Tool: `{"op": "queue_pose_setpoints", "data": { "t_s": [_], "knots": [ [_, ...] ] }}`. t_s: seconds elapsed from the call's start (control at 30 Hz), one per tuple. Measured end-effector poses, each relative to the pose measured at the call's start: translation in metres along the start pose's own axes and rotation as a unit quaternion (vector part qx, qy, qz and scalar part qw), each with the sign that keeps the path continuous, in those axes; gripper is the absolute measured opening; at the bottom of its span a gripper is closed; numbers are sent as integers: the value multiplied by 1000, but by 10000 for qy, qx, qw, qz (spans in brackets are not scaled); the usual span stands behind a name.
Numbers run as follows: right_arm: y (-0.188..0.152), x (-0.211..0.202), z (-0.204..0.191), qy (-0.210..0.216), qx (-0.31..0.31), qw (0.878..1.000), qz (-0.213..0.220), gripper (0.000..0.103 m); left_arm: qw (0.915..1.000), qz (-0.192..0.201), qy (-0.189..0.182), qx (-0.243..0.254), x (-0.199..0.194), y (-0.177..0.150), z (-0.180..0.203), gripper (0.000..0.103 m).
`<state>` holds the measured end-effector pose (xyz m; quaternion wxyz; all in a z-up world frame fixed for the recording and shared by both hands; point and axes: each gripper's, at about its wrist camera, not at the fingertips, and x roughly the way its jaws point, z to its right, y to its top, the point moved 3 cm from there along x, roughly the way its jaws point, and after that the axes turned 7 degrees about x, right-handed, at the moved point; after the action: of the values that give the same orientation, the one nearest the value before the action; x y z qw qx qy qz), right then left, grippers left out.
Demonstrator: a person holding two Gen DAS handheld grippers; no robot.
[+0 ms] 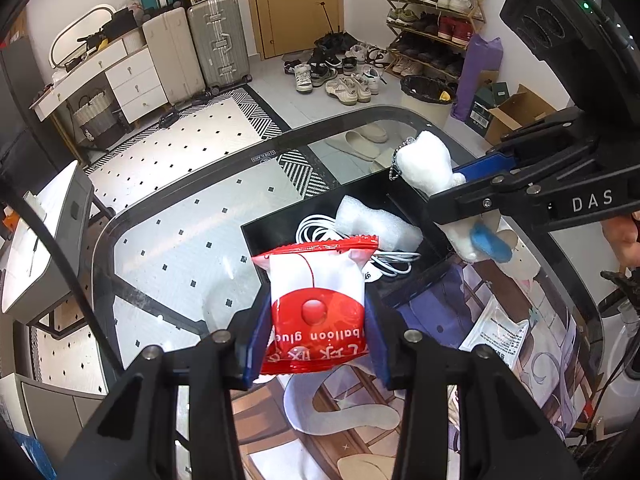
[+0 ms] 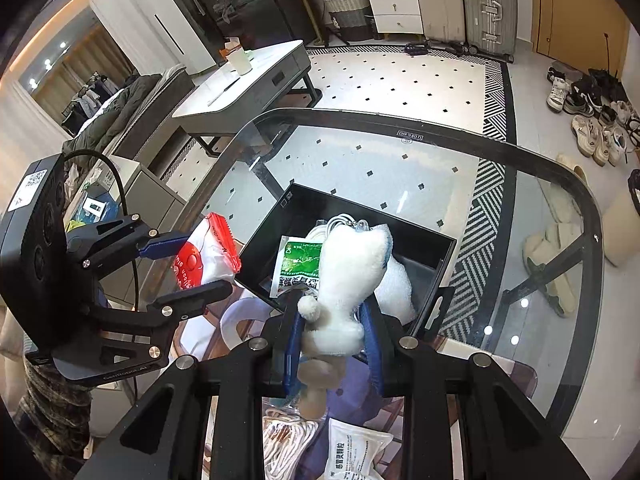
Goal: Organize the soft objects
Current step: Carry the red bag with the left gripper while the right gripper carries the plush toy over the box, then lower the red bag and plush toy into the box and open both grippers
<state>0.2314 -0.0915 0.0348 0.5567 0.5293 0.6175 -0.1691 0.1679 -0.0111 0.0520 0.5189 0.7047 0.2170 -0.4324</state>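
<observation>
Red packet upright, pinched between left gripper fingers; white plush lengthwise forward, clamped in right gripper, over black box

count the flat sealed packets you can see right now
4. Red-and-white balloon glue packet in the left gripper; green-and-white packet in the black box; two white printed packets on the table. More may be hidden.

A box sits on the worktop; inside lie a cable, foam and a sachet.

Red-white packet, white plush, aloft
</observation>
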Motion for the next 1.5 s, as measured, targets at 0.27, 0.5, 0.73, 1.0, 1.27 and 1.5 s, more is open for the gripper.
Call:
{"op": "queue_pose_setpoints", "data": {
  "t_s": [0.27,0.5,0.73,1.0,1.27,1.5],
  "knots": [
    [14,9,7,-9,71,10000,-28,27,10000,-57,-36,17,12,11,-4,41],
    [26,22,12,18,124,9999,-79,27,9999,-93,-88,-18,25,18,-9,41],
    [32,41,23,14,186,9996,-208,27,9996,-208,-175,-46,45,22,-12,41],
    [32,64,28,-16,216,9991,-368,27,9987,-401,-287,-88,72,20,-12,41],
    [27,89,30,-69,215,9982,-552,27,9969,-684,-386,-72,93,13,-3,41],
    [26,94,27,-178,144,9982,-555,27,9961,-740,-465,-103,97,13,1,41]
  ]
}}
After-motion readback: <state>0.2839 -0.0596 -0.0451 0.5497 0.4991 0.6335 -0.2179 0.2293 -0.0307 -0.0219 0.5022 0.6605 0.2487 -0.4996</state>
